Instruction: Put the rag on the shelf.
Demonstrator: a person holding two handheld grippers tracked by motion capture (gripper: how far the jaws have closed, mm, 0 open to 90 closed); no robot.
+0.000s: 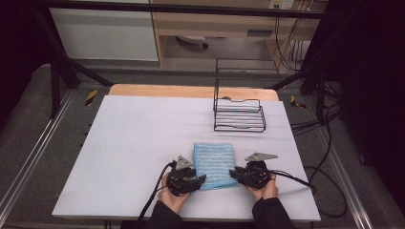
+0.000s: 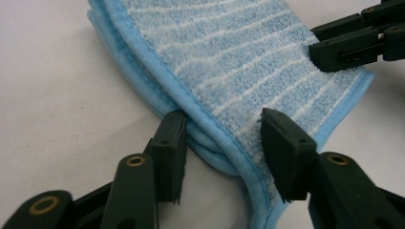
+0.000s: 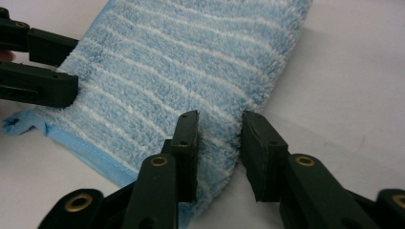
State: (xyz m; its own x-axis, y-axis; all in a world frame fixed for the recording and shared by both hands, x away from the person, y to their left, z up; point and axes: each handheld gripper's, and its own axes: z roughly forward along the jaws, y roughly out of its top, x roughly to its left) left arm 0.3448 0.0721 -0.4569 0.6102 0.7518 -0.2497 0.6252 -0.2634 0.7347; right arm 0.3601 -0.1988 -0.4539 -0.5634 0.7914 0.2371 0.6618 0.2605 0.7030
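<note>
I see a white table (image 1: 124,157) across the centre of the high view. A black wire rack (image 1: 239,114) stands upper right of centre on it. A folded blue towel w/ white stripes (image 1: 215,165) lies low centre, well apart from the rack. My left gripper (image 1: 198,180) sits at the towel's lower left corner, my right gripper (image 1: 235,173) at its lower right. In the left gripper view, the jaws stand half-wide astride the towel's (image 2: 239,62) folded hem, not pinching. In the right gripper view, the jaws are narrow, straddling the towel's (image 3: 181,62) edge; can't tell if the pads press it.
</note>
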